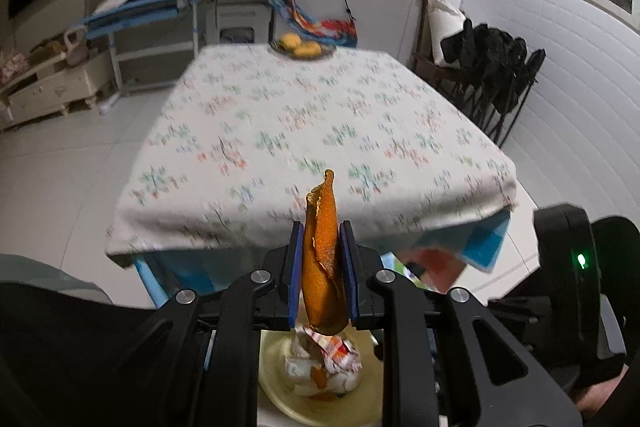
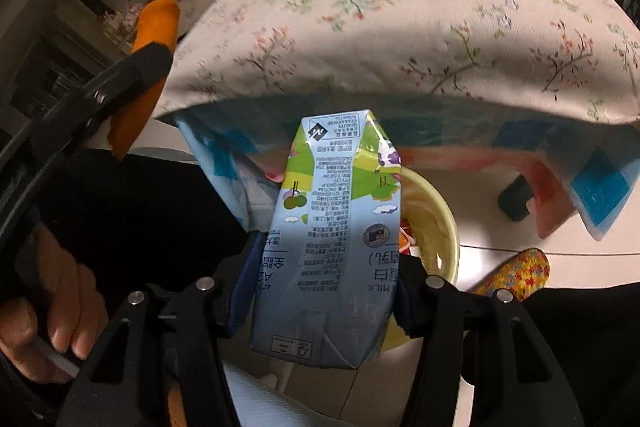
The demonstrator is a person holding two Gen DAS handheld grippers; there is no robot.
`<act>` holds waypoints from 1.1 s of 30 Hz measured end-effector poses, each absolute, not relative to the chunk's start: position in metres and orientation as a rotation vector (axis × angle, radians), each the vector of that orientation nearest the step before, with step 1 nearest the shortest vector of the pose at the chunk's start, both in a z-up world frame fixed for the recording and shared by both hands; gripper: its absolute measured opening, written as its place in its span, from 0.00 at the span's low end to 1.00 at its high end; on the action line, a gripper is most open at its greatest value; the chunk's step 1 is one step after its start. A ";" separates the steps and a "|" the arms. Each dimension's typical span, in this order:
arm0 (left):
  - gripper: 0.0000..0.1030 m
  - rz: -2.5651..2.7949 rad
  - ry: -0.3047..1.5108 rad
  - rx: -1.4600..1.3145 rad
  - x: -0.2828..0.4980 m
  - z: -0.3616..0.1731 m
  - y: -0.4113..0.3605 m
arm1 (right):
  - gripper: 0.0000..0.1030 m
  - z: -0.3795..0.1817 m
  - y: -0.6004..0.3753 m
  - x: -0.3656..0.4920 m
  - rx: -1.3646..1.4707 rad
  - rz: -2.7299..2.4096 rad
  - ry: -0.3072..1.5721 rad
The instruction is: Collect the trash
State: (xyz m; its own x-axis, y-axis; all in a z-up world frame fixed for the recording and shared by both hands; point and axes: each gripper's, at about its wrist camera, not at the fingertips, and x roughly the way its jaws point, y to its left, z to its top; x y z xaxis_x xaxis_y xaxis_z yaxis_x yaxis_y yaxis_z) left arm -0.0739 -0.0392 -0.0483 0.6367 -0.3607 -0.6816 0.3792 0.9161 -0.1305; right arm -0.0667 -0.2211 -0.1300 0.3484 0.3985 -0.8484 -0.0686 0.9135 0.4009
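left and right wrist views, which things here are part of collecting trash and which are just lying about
Part of the job:
orange peel in left gripper
milk carton in right gripper
yellow bin

Just lying about:
fruit plate
floral tablecloth

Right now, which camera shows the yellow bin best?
The left wrist view: the bin lies below the tongs, and you look into it at wrappers and peel scraps. The black linkage hides both sides. The right wrist view shows only part of its rim; the milk carton covers most of it.
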 end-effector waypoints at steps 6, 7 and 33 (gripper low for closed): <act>0.17 -0.440 0.858 0.039 -0.078 -0.068 -0.042 | 0.58 -0.132 -0.230 -0.069 0.347 0.266 1.192; 0.17 -0.441 0.868 0.041 -0.078 -0.070 -0.043 | 0.59 -0.131 -0.230 -0.069 0.351 0.258 1.188; 0.88 -0.254 0.648 0.062 -0.095 -0.044 -0.039 | 0.83 -0.049 -0.274 -0.094 0.260 -0.098 0.635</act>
